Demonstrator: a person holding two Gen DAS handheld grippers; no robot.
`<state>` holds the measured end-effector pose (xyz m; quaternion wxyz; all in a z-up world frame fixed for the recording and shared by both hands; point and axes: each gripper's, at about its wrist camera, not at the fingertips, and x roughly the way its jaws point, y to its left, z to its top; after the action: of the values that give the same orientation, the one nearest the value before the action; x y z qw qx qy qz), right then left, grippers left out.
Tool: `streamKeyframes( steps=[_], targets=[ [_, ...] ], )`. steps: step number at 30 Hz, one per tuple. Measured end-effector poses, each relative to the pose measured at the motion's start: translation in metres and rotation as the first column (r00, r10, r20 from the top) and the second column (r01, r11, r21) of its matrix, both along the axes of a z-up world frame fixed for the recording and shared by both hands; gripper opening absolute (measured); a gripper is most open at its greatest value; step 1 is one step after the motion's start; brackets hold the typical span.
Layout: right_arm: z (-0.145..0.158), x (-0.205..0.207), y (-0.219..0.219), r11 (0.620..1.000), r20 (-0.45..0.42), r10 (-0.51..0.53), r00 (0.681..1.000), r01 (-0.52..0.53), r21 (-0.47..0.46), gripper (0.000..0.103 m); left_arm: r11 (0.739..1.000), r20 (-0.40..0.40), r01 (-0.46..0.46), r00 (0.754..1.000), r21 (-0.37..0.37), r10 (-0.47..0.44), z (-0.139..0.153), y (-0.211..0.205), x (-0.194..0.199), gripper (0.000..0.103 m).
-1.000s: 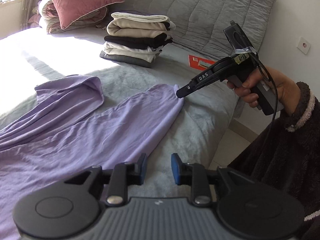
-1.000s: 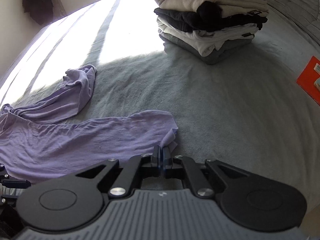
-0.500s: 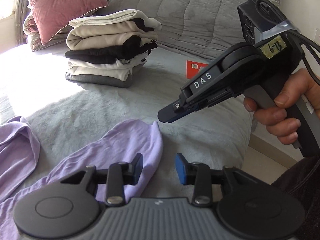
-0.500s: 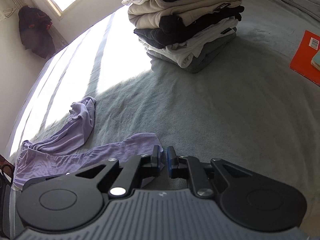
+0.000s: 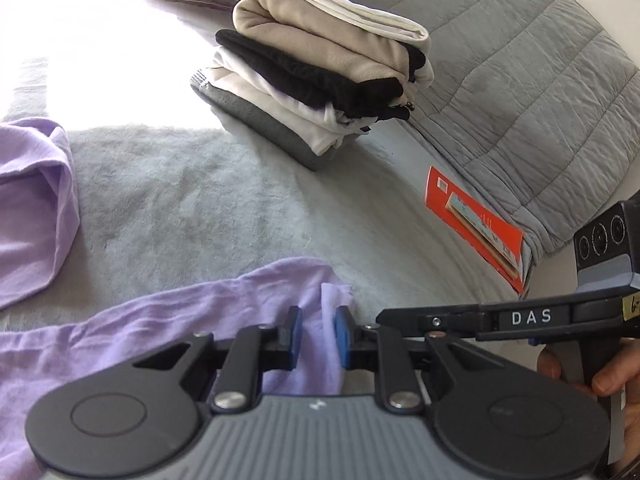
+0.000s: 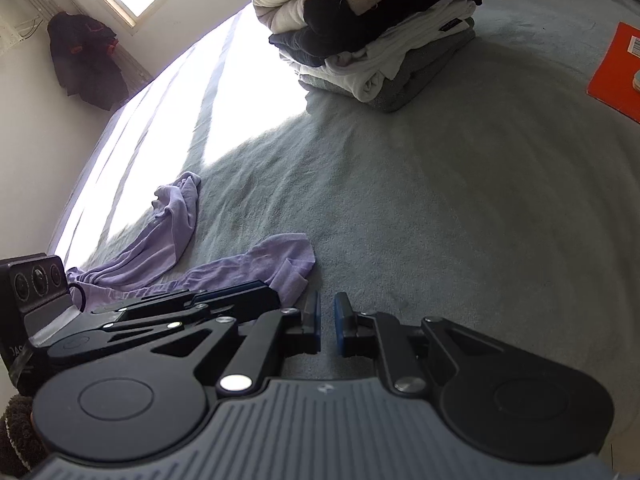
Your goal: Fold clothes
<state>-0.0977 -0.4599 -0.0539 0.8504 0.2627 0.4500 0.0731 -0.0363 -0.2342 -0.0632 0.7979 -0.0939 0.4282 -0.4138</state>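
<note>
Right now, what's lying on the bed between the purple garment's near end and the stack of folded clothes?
Nothing: in the left wrist view, only bare grey blanket separates the purple garment from the folded stack.

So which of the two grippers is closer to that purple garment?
Left. The left gripper has its open fingers around the end of the purple garment; the right gripper, also open, is beside that end, over bare blanket.
</note>
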Motion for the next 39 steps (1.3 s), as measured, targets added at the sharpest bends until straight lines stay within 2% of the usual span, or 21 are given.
streamKeyframes(
  steps=[6, 12, 15, 16, 17, 19, 21, 22, 23, 24, 32, 34, 36, 39],
  targets=[
    [-0.008, 0.006, -0.002, 0.997, -0.005, -0.016, 1.0, 0.016, 0.077, 0.015, 1.0, 0.033, -0.015, 0.999, 0.025, 0.014, 0.004, -0.004, 0.01, 0.019],
    [-0.015, 0.01, -0.004, 0.989, -0.008, -0.029, 1.0, 0.029, 0.145, 0.016, 0.997, 0.121, -0.012, 0.993, 0.074, 0.003, 0.01, -0.016, 0.017, 0.022],
    [-0.016, 0.011, -0.005, 0.983, 0.004, -0.02, 1.0, 0.019, 0.182, 0.027, 0.996, 0.146, 0.014, 0.989, 0.088, -0.027, 0.012, -0.022, 0.02, 0.025],
    [-0.015, 0.01, -0.005, 0.982, 0.011, -0.016, 1.0, 0.014, 0.19, 0.034, 0.996, 0.146, 0.027, 0.989, 0.09, -0.04, 0.012, -0.024, 0.022, 0.025],
    [-0.015, 0.01, -0.003, 0.983, 0.02, -0.013, 1.0, 0.009, 0.182, 0.035, 0.995, 0.139, 0.044, 0.989, 0.094, -0.057, 0.012, -0.026, 0.023, 0.026],
    [-0.013, 0.01, 0.002, 0.99, 0.041, -0.003, 0.999, -0.002, 0.139, 0.035, 0.992, 0.126, 0.077, 0.988, 0.103, -0.09, 0.011, -0.031, 0.025, 0.026],
    [-0.013, 0.01, 0.009, 0.996, 0.05, 0.008, 0.999, -0.013, 0.092, 0.028, 0.987, 0.137, 0.098, 0.984, 0.131, -0.116, 0.01, -0.036, 0.024, 0.025],
    [-0.013, 0.01, 0.012, 0.998, 0.052, 0.014, 0.999, -0.017, 0.067, 0.015, 0.983, 0.144, 0.107, 0.981, 0.148, -0.128, 0.009, -0.038, 0.022, 0.023],
    [-0.013, 0.009, 0.014, 0.998, 0.052, 0.02, 0.998, -0.023, 0.053, 0.006, 0.981, 0.157, 0.109, 0.979, 0.158, -0.134, 0.009, -0.039, 0.02, 0.017],
    [-0.012, 0.008, 0.013, 0.998, 0.048, 0.025, 0.999, -0.028, 0.057, 0.005, 0.98, 0.167, 0.108, 0.977, 0.167, -0.136, 0.009, -0.04, 0.019, 0.003],
    [0.007, -0.021, -0.005, 0.999, 0.074, -0.025, 0.997, 0.022, 0.045, 0.004, 0.995, 0.273, 0.02, 0.961, 0.095, -0.046, 0.024, -0.03, 0.016, 0.003],
    [0.01, -0.023, -0.008, 0.999, 0.076, -0.038, 0.996, 0.036, 0.031, 0.004, 0.994, 0.262, 0.023, 0.964, 0.108, -0.051, 0.023, -0.033, 0.02, 0.003],
    [0.008, -0.021, -0.011, 0.998, 0.067, -0.051, 0.996, 0.048, 0.034, 0.012, 0.993, 0.235, 0.029, 0.97, 0.113, -0.055, 0.021, -0.033, 0.024, 0.005],
    [0.005, -0.018, -0.015, 0.997, 0.057, -0.066, 0.996, 0.064, 0.039, 0.015, 0.996, 0.204, 0.019, 0.978, 0.091, -0.037, 0.022, -0.027, 0.03, 0.019]
  ],
)
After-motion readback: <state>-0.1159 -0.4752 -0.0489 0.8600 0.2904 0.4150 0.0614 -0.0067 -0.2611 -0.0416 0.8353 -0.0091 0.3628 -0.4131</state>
